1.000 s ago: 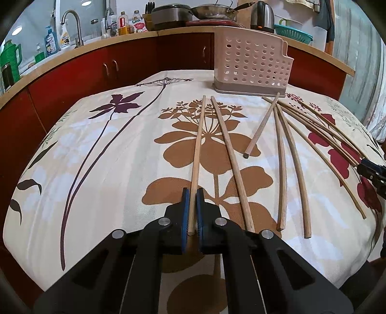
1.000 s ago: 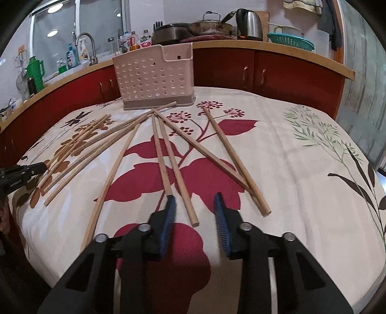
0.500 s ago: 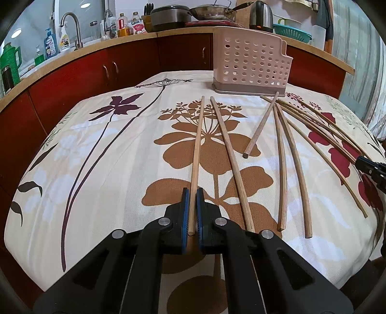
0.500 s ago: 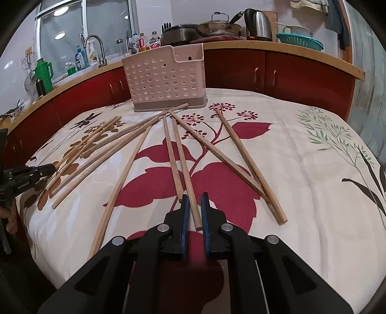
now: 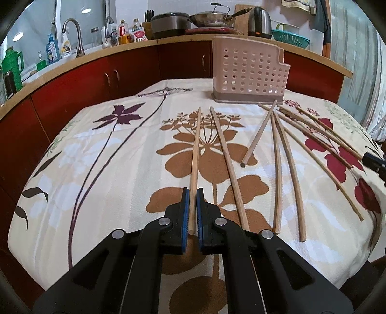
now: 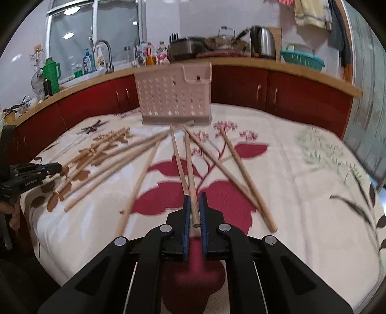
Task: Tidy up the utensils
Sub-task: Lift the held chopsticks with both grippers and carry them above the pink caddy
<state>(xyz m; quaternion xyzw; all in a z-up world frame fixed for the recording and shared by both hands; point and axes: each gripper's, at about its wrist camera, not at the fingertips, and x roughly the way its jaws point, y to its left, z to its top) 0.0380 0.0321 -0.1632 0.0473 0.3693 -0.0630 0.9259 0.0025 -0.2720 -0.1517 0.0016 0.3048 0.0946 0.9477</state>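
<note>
Several long wooden chopsticks lie fanned on a flowered tablecloth (image 5: 96, 154). A pink perforated utensil holder (image 5: 249, 73) stands at the far side; it also shows in the right wrist view (image 6: 175, 96). My left gripper (image 5: 192, 193) is shut on the near end of one chopstick (image 5: 195, 154), which points toward the holder. My right gripper (image 6: 194, 199) is shut on the near end of another chopstick (image 6: 190, 169), raised a little off the cloth. The left gripper also shows in the right wrist view at the left edge (image 6: 51, 169), and the right gripper's tip at the left wrist view's right edge (image 5: 374, 163).
Red cabinets with a wooden counter (image 5: 96, 62) curve round behind the table, with a sink tap (image 5: 72, 36), bottles, pans, a kettle (image 5: 260, 18) and a teal basket (image 6: 302, 56). Loose chopsticks (image 5: 277, 174) lie between the two grippers.
My right gripper closed on a chopstick and has lifted and tilted up with it; the view is blurred by motion. My left gripper stays shut on its chopstick, barely moved.
</note>
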